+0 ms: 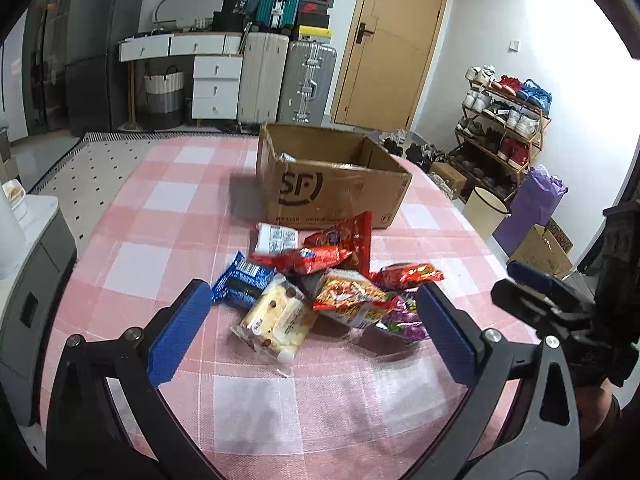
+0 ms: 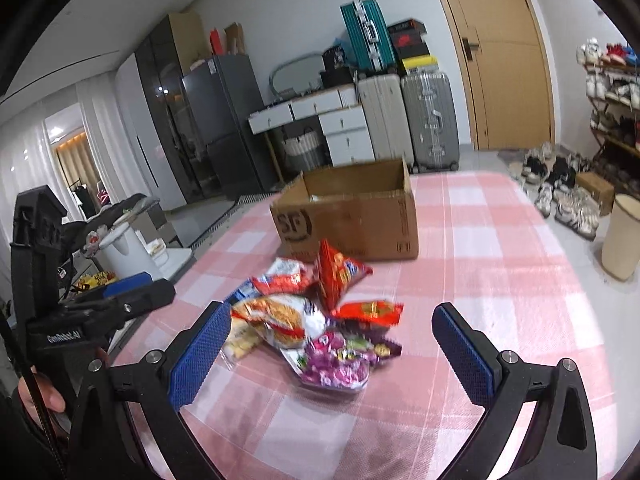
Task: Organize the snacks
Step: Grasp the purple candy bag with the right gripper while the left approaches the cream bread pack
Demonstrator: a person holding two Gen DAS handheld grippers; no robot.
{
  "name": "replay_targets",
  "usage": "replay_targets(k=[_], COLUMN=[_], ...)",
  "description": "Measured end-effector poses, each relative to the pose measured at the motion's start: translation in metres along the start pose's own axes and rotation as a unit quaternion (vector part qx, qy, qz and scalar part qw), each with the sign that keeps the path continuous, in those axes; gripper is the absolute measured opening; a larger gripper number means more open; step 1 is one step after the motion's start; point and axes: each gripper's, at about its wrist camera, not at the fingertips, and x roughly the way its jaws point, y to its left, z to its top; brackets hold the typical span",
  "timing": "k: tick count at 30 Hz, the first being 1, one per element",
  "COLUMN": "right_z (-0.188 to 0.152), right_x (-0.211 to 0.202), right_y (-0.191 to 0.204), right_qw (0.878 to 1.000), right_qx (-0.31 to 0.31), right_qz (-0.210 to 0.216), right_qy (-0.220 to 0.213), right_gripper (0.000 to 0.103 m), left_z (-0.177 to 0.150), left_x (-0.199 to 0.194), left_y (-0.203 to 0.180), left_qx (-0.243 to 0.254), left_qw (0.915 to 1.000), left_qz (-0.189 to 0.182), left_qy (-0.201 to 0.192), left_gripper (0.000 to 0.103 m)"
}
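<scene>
A pile of snack packets lies on the pink checked tablecloth (image 1: 168, 216): a blue packet (image 1: 240, 280), a pale yellow bag (image 1: 276, 320), a noodle bag (image 1: 348, 294), red packets (image 1: 344, 244) and a purple candy bag (image 2: 336, 360). An open cardboard box (image 1: 332, 184) stands behind the pile, also in the right wrist view (image 2: 352, 216). My left gripper (image 1: 312, 330) is open and empty just before the pile. My right gripper (image 2: 332, 348) is open and empty, its jaws either side of the purple candy bag.
A white cabinet (image 1: 28, 280) stands left of the table. Suitcases (image 1: 288, 76), drawers and a door are behind. A shoe rack (image 1: 504, 132) and a cream bin (image 2: 624, 236) stand to the right on the floor.
</scene>
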Motion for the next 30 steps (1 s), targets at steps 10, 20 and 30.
replay_targets(k=[10, 20, 30], right_z=[-0.024, -0.037, -0.036], right_x=[0.063, 0.106, 0.126], right_y=[-0.015, -0.028, -0.027], right_qw=[0.998, 0.99, 0.989], right_qx=[0.02, 0.055, 0.042], right_qz=[-0.005, -0.01, -0.013], right_qy=[0.067, 0.126, 0.143], right_gripper=[0.102, 0.102, 0.082], left_z=[-0.011, -0.02, -0.024], left_x=[0.027, 0.049, 0.06], left_y=[0.025, 0.036, 0.046], left_qx=[-0.036, -0.042, -0.052], left_qw=[0.9993, 0.9987, 0.9979], left_qz=[-0.005, -0.005, 0.001], left_qy=[0.005, 0.028, 0.04], left_gripper=[0.102, 0.102, 0.102])
